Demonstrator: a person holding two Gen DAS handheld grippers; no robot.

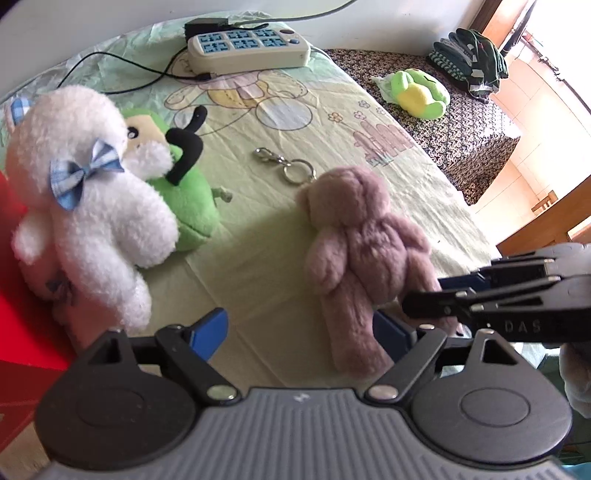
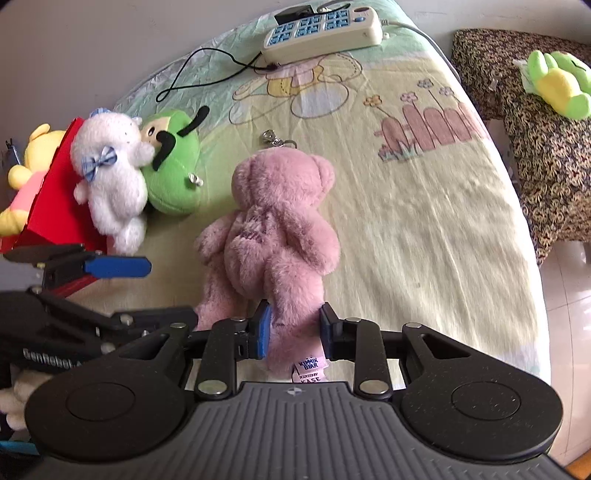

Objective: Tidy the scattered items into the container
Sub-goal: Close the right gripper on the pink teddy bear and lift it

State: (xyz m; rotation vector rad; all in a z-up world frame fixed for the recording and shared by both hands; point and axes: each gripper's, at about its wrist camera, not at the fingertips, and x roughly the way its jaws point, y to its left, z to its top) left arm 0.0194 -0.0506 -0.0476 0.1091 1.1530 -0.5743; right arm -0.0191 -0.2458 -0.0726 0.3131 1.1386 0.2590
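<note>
A pink teddy bear [image 2: 277, 221] lies face down on the cartoon bedsheet [image 2: 424, 221], a keyring [image 2: 273, 138] at its head. My right gripper [image 2: 295, 328] is shut on one of its legs, blue pads pressing from both sides. The left wrist view shows that gripper [image 1: 424, 295] reaching in from the right onto the pink bear [image 1: 362, 240]. My left gripper [image 1: 299, 332] stands open; the bear's leg lies between its fingers, nearer the right one, not squeezed. A red box [image 2: 55, 192] sits at the left with a yellow plush [image 2: 37, 147] inside. A white plush [image 2: 110, 184] leans on the box.
A green plush [image 2: 173, 177] lies against the white one. A power strip [image 2: 325, 31] and a black cable [image 2: 207, 70] sit at the far end of the bed. Another green plush [image 2: 557, 85] lies on a patterned stool [image 2: 546, 166] to the right.
</note>
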